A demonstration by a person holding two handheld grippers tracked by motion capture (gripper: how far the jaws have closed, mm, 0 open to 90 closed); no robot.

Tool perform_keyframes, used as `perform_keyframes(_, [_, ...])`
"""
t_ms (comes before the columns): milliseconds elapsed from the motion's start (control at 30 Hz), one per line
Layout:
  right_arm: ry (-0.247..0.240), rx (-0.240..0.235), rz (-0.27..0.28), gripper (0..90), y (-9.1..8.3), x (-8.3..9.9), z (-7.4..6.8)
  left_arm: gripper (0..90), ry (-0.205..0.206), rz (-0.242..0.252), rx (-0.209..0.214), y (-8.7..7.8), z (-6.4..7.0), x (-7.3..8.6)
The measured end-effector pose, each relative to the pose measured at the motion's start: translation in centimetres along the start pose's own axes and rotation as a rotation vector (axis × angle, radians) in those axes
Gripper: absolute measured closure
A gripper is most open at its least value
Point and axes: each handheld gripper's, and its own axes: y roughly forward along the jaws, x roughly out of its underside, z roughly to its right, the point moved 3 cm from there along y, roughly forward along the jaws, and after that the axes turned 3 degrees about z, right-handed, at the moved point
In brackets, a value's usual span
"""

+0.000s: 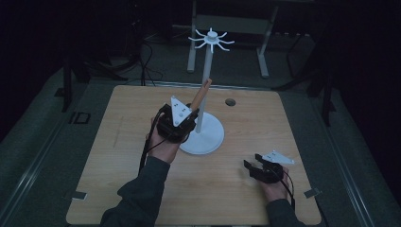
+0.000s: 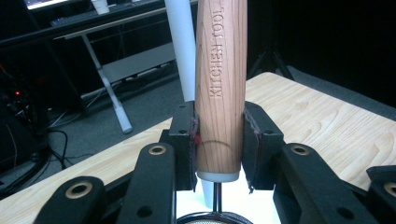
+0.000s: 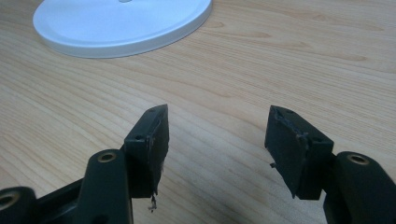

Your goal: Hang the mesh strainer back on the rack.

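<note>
I had the left claw (image 1: 182, 124) clamped on the lower end of a wooden utensil handle (image 2: 221, 88) stamped KITCHEN TOOL, its jaws pressed against both sides of the wood. The handle rose at a tilt, just beside the white pole (image 1: 205, 87) of the hanging stand (image 1: 204, 137), well below the ring of hooks (image 1: 211, 39) at its top. A thin metal shank and a dark rim showed beneath the handle; I could not tell what kind of utensil it was. The right claw (image 3: 217, 140) sat low over the bench (image 1: 118, 156), jaws wide apart and holding nothing, near the stand's round base (image 3: 121, 25). I judged the carry to be under way; next I would need to lift the handle's top up to a hook.
</note>
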Motion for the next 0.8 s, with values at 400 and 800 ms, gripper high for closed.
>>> perform_keyframes(400, [0.001, -0.001, 0.0, 39.4, 0.0, 0.0, 0.0, 68.7, -0.037, 0.027, 0.002, -0.2, -0.2, -0.8])
perform_keyframes(800, [0.002, 0.0, 0.001, 39.3, 0.0, 0.0, 0.0, 68.8, -0.036, 0.071, -0.035, -0.5, -0.2, -2.4])
